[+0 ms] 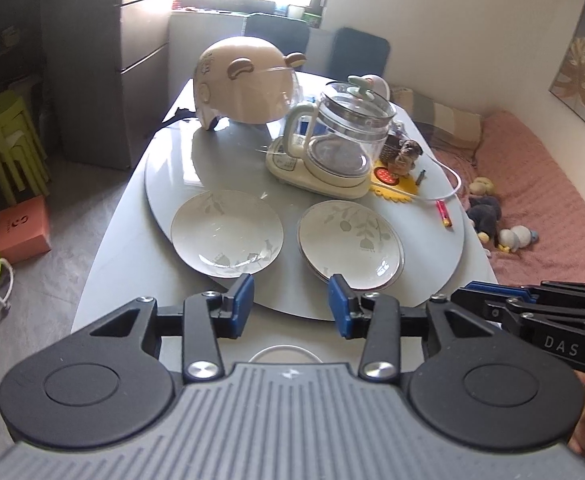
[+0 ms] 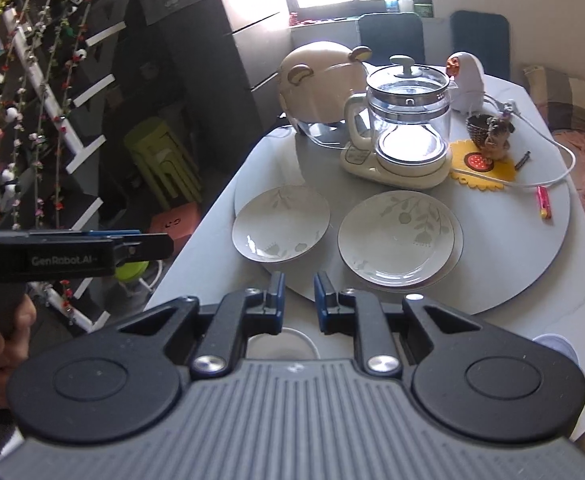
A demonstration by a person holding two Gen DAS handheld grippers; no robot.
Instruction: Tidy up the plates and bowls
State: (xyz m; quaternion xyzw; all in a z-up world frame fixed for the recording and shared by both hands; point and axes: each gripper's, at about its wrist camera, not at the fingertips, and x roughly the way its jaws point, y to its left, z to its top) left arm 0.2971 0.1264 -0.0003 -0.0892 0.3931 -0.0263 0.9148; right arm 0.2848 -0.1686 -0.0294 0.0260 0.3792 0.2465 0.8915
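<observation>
A single white leaf-patterned plate [image 1: 227, 233] [image 2: 280, 227] lies on the grey turntable [image 1: 172, 168] [image 2: 532, 248], left of a small stack of matching plates [image 1: 350, 245] [image 2: 398, 236]. My left gripper [image 1: 290, 298] is open and empty, hovering above the table's near edge, just short of both. My right gripper [image 2: 298, 292] is open a little and empty, also short of the plates. A white round rim [image 1: 284, 354] [image 2: 282, 340] shows under each gripper, mostly hidden. Each gripper appears from the side in the other's view: the right [image 1: 532, 308], the left [image 2: 72, 252].
Behind the plates stand a glass kettle on a cream base [image 1: 332, 140] [image 2: 404, 120], a cream bear-eared helmet [image 1: 244, 84] [image 2: 320, 80], a yellow mat with a figurine [image 1: 396, 176] [image 2: 484, 160] and a red pen [image 1: 443, 213] [image 2: 543, 207]. Green stools [image 1: 8, 148] stand on the floor left.
</observation>
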